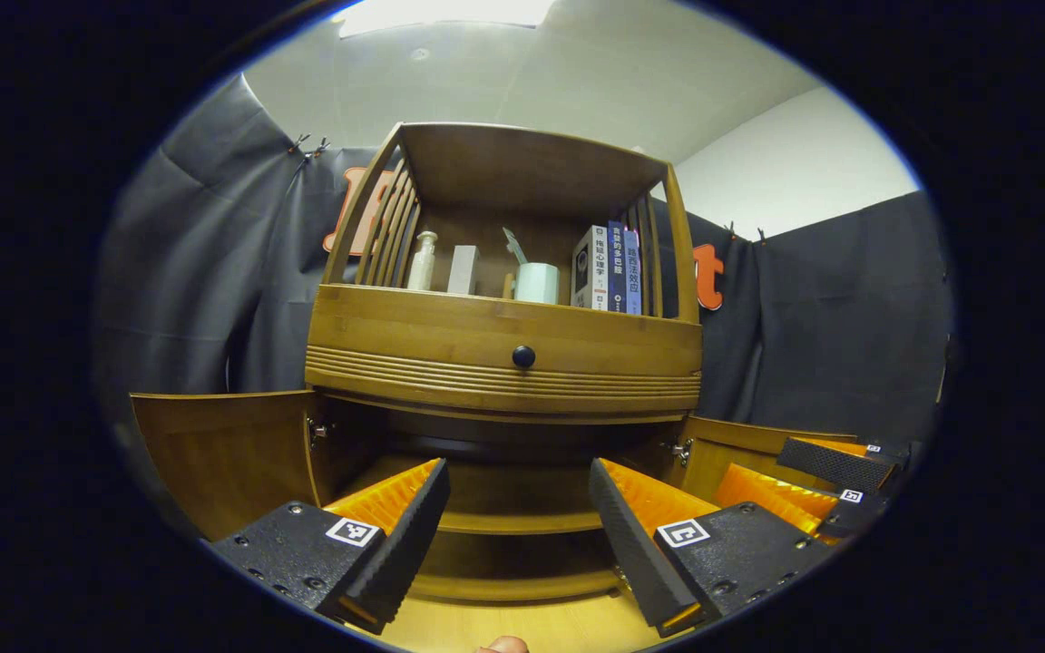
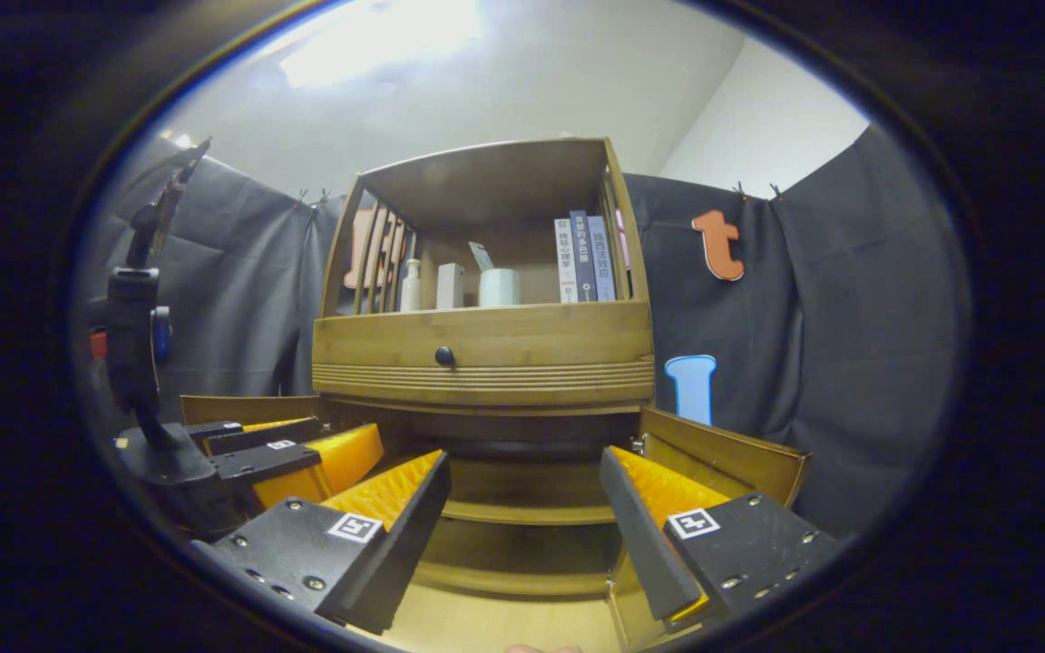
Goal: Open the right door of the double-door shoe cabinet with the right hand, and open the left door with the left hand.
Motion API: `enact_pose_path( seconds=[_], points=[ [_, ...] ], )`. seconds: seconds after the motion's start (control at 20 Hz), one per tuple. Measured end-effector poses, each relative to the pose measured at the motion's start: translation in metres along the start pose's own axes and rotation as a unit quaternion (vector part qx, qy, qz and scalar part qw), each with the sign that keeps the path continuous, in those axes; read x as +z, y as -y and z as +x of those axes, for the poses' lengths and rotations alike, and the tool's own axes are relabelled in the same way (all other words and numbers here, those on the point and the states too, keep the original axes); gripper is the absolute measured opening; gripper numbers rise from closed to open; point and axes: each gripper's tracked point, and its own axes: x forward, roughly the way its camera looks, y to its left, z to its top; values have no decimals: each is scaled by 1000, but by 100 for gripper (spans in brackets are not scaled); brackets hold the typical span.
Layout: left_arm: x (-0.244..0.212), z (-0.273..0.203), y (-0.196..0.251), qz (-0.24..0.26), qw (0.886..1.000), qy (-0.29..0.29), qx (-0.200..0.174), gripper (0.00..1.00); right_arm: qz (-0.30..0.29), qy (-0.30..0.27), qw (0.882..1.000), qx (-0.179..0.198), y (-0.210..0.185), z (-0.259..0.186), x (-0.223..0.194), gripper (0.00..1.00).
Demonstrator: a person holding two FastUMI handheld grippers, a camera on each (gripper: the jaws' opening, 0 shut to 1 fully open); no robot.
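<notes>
Standing open, the wooden shoe cabinet [image 1: 504, 363] showed bare shelves inside (both doors swung wide); books [image 1: 609, 269] sat up top. Left gripper [image 1: 518, 521] and right gripper [image 2: 522, 517] fingers were apart, holding nothing.

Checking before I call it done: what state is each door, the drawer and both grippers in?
Left door: swung open.
Right door: swung open.
Drawer: shut, knob untouched.
Lower shelves: exposed, look bare.
Left gripper: jaws open, holding nothing.
Right gripper: jaws open, holding nothing.
Books: upright on the top shelf.
</notes>
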Motion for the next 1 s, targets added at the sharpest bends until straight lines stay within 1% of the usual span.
enact_pose_path(
  seconds=[0.1, 0.2, 0.25, 0.3, 0.35, 0.4, 0.45, 0.55, 0.65, 0.7, 0.75, 0.8, 0.85, 0.9, 0.95, 1.0],
  points=[
    [1, 4, 7, 7, 1000, 4, -13, 95, 1, 2, 1000, -8, 4, -3, 1, 99],
    [4, 7, 23, 13, 999, 10, -37, 95, 3, 8, 1000, -24, 13, -9, 5, 99],
    [6, 7, 35, 15, 998, 13, -54, 95, 3, 12, 999, -35, 21, -15, 7, 99],
    [7, 9, 46, 17, 997, 16, -71, 92, 3, 15, 999, -48, 30, -21, 9, 97],
    [6, 10, 60, 16, 996, 14, -89, 92, 0, 18, 998, -63, 38, -28, 12, 96],
    [4, 9, 75, 13, 994, 11, -111, 95, -3, 20, 997, -79, 48, -35, 14, 99],
    [1, 8, 93, 8, 991, 7, -135, 92, -8, 23, 995, -99, 60, -44, 17, 99],
    [-5, 1, 134, -1, 982, -1, -191, 93, -19, 30, 989, -142, 86, -68, 25, 99],
    [-10, -14, 178, -7, 968, -7, -250, 93, -29, 32, 980, -193, 113, -98, 28, 99],
    [-13, -23, 200, -9, 960, -10, -278, 92, -35, 32, 973, -225, 131, -116, 29, 99],
    [-15, -35, 223, -12, 952, -13, -306, 95, -39, 31, 966, -255, 150, -137, 30, 100],
    [-17, -45, 247, -15, 944, -15, -330, 95, -41, 29, 958, -281, 169, -157, 30, 100],
    [-18, -57, 268, -19, 937, -19, -348, 95, -41, 25, 952, -302, 181, -175, 30, 93],
    [-19, -69, 288, -25, 931, -22, -363, 95, -41, 23, 946, -320, 199, -190, 29, 100],
    [-20, -79, 311, -32, 925, -26, -378, 95, -41, 19, 941, -336, 218, -202, 30, 100],
    [-22, -85, 333, -38, 921, -29, -387, 95, -43, 18, 936, -348, 238, -215, 31, 93]
  ],
)
